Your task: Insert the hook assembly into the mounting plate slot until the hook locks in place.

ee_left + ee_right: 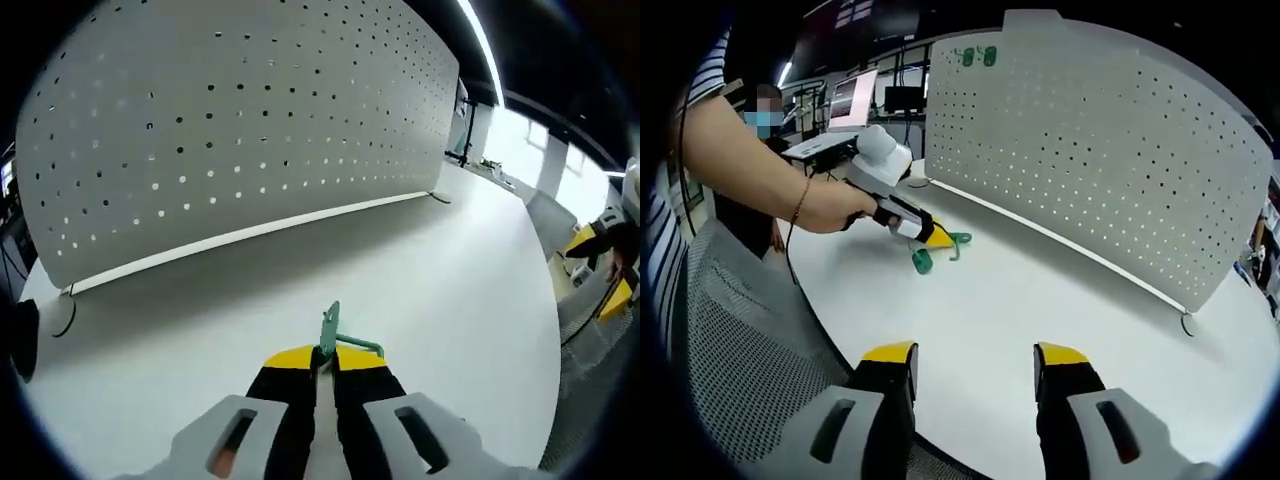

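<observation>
On the counter (470,290), left gripper (325,362) jaws clenched on green hook assembly (335,335); pegboard (240,130) at twelve o'clock; right gripper (975,365) released; next, lift toward slot.

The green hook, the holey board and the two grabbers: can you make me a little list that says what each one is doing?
green hook: pinched at the tips of the left gripper, on or just above the white table
pegboard: standing upright on the table, two green pieces near its top edge
left gripper: shut on the hook, held by a person's hand
right gripper: open, empty, above the table edge
hook on board: not yet
</observation>
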`<state>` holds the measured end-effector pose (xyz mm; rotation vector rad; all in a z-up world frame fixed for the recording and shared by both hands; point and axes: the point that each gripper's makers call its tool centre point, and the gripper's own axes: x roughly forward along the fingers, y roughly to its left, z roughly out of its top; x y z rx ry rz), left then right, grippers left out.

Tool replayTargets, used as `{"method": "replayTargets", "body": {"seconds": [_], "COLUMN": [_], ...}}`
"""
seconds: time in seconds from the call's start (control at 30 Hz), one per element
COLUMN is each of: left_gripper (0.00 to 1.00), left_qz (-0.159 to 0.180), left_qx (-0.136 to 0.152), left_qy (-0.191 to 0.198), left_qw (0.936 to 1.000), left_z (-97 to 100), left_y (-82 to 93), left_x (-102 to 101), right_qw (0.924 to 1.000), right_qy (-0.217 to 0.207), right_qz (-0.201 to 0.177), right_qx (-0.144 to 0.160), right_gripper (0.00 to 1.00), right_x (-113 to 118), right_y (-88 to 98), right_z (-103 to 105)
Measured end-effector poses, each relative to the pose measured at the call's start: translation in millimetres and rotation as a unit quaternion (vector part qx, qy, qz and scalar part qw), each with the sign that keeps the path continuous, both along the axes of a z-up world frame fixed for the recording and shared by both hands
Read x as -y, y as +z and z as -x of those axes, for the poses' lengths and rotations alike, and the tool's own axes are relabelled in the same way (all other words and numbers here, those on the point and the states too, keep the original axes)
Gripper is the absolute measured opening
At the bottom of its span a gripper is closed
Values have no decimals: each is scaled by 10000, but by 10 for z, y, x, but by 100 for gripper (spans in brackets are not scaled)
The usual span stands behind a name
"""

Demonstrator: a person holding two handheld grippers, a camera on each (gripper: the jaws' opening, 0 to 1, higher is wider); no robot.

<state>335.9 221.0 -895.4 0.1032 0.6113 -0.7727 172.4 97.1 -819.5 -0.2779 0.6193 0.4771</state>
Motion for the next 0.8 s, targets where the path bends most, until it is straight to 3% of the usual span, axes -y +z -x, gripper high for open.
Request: {"method": "replayTargets", "body": {"seconds": [0.37,0.63,0.8], "left_gripper": [3,2,2], "left_qz": [1,-59,-163], "left_qx": [12,-50,-294], "left_qy": [104,7,-41], "left_qw": [9999,10000,9994], "left_z": [-50,-88,-51], "left_y": [156,434,641], "left_x": [-58,-81,-81], "right_qw": [10000,9999,9998], "right_qy": [32,93,171], "right_qz": [-1,-42,-91], "right_qx": [13,36,16], "right_gripper": [43,43,43], "right_x": [-12,-43,-86], "right_y": [5,22,45], "right_z": [2,1,-6]}}
